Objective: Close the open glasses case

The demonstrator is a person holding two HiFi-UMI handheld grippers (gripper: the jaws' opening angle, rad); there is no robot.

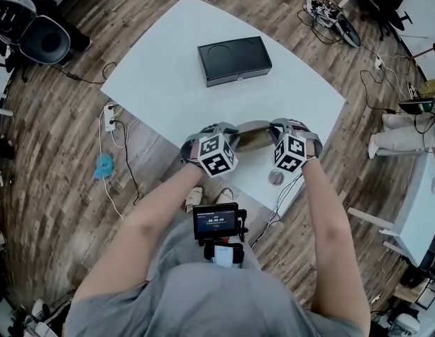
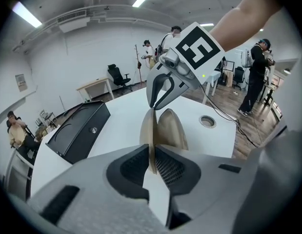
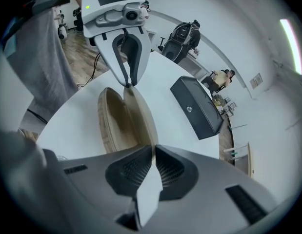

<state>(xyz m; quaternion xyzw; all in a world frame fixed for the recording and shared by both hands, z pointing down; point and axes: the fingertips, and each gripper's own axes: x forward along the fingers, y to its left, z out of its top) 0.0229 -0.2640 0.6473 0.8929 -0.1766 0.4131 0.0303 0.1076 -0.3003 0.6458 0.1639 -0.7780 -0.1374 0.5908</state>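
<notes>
A tan glasses case lies open on the white table near its front edge, between my two grippers. In the left gripper view my left gripper is shut on the thin upright edge of the case's lid, with the shell to its right. My right gripper pinches the far end of the same lid. In the right gripper view my right gripper is shut on the lid's edge beside the hollow shell, and the left gripper clamps the opposite end.
A black rectangular box lies at the table's middle. A round cable hole sits in the tabletop by my right gripper. A power strip and cables lie on the wooden floor. People stand and sit in the room beyond.
</notes>
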